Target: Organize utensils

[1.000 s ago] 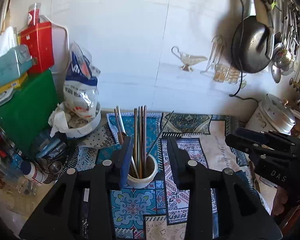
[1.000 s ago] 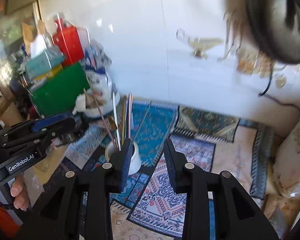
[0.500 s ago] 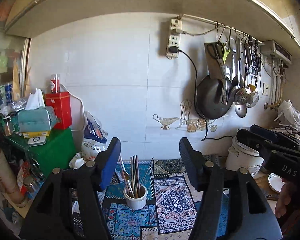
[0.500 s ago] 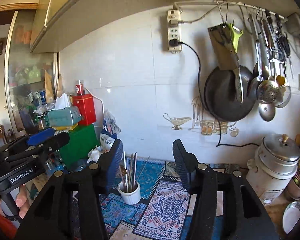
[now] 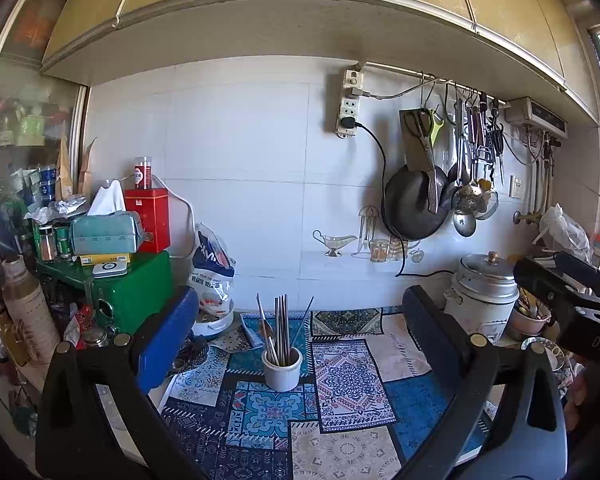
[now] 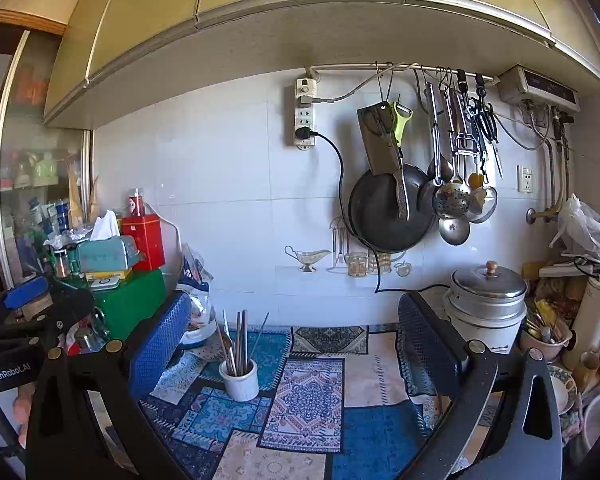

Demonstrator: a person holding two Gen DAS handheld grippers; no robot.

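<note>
A white ceramic cup (image 5: 282,370) stands upright on the patterned cloth (image 5: 352,376) and holds several chopsticks and thin utensils (image 5: 281,330). It also shows in the right wrist view (image 6: 239,380) with its utensils (image 6: 240,344). My left gripper (image 5: 300,340) is open wide and empty, pulled back from the cup. My right gripper (image 6: 294,344) is open wide and empty, back and to the right of the cup. The right gripper's body shows at the right edge of the left wrist view (image 5: 572,292). The left gripper's body shows at the left edge of the right wrist view (image 6: 24,328).
A green box (image 5: 134,292) with a tissue box (image 5: 104,234) and red tin (image 5: 148,216) stands at the left, a white bag (image 5: 212,268) beside it. A metal pot (image 5: 484,296) and bowls (image 6: 544,338) crowd the right. A pan (image 6: 392,208) and ladles (image 6: 454,200) hang on the wall.
Both grippers have drawn back and up from close around the cup, and their jaws have opened wider. The cup now looks small and far, and the whole wall has come into view.
</note>
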